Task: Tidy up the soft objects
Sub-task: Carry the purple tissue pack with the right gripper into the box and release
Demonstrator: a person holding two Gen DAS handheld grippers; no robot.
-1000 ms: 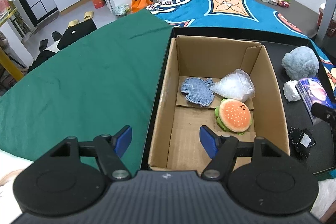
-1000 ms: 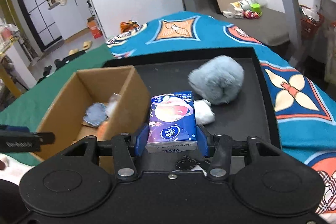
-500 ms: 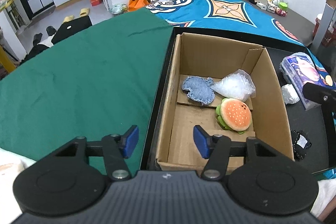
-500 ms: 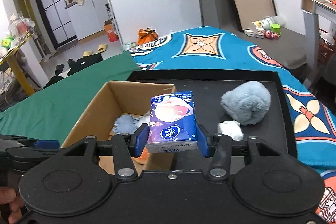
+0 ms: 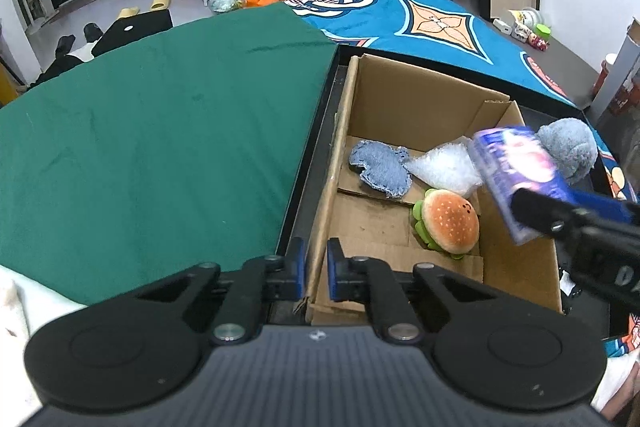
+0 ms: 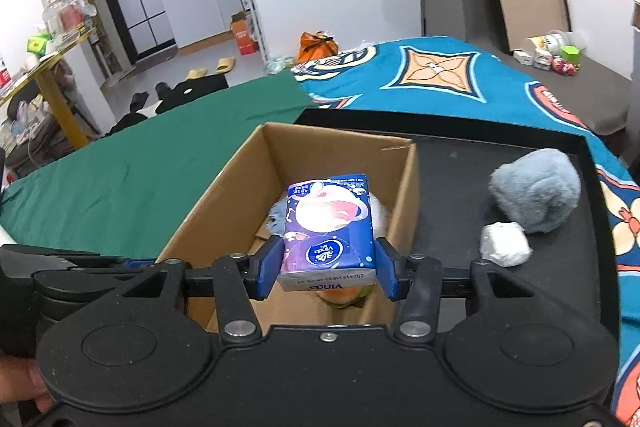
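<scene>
An open cardboard box (image 5: 424, 99) (image 6: 332, 151) stands on a black tray (image 6: 520, 155). Inside lie a denim patch (image 5: 380, 167), a clear plastic bag (image 5: 444, 169) and a plush burger (image 5: 450, 219). My left gripper (image 5: 316, 269) is shut on the box's near-left wall (image 5: 320, 251). My right gripper (image 6: 326, 267) is shut on a purple tissue pack (image 6: 330, 231) (image 5: 516, 175) and holds it above the box's right side. A grey fluffy ball (image 6: 536, 191) and a small white wad (image 6: 504, 243) lie on the tray to the right.
A green cloth (image 5: 160, 123) covers the table to the left of the tray, and a blue patterned cloth (image 6: 440, 71) lies behind and to the right. A small dark item (image 5: 568, 279) sits at the tray's near right.
My left gripper closed on the box's left wall. My right gripper carried the tissue pack leftward, from above the tray to above the box.
</scene>
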